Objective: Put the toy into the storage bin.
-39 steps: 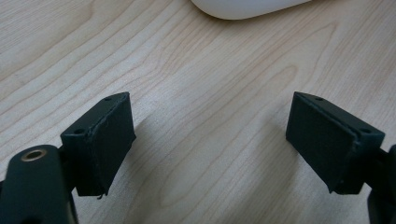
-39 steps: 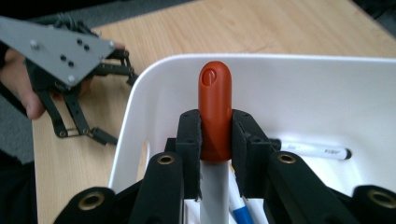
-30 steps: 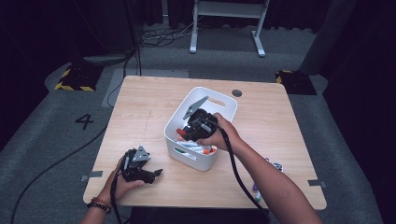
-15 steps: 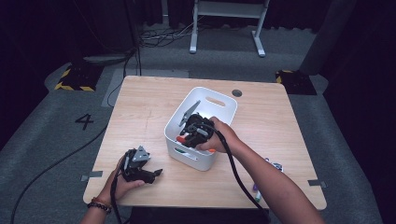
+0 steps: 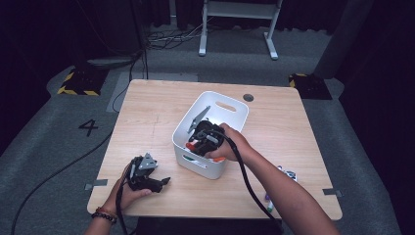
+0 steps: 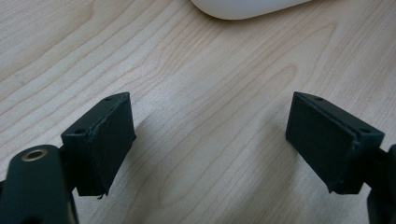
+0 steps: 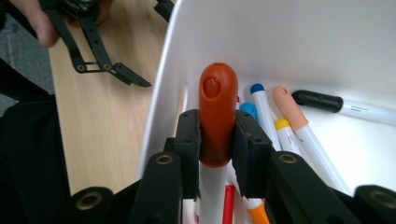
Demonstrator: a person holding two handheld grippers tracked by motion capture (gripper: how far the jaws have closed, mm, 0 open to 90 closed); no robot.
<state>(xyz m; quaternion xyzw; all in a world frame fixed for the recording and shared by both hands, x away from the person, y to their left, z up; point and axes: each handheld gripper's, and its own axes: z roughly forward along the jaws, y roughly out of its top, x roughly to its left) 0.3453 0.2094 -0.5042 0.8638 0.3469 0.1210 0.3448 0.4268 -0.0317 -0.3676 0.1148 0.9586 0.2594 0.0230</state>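
We have the right gripper (image 5: 198, 141) down inside the white bin (image 5: 234, 105), which sits mid-table on the wooden table (image 5: 293, 127). Compared with a second ago, the hand has dipped from above the bin's rim to among the contents; over the last half second it looks settled

Right gripper view: our two black pads (image 7: 190, 140) are pinching the orange cap of a marker (image 7: 216, 112), cap end poking out beyond the jaw tips, white barrel running back between the jaws. The grip sits on the cap, not on the barrel. The marker points toward the bin wall nearest the left hand

Around it on the bin floor: a blue-capped marker (image 7: 258, 100), a peach-capped one (image 7: 289, 109), a yellow-capped one (image 7: 282, 127), a black-capped one (image 7: 322, 101) along the far wall. More markers under the jaws, colours red and orange, partly hidden

Left gripper (image 5: 147, 177) rests low on the table near the front edge, well apart from the bin, no change across the second. Left gripper view shows its jaws spread wide over bare wood, nothing between them; a corner of the bin at the top of that view

A few small items (image 5: 286, 172) lie on the table to the right of the right forearm, too small to name

Our reading: the pick is made, the lift out of the bin is what comes next. Risk: a cap-only hold could pull the cap off, or the marker could swing on the way up
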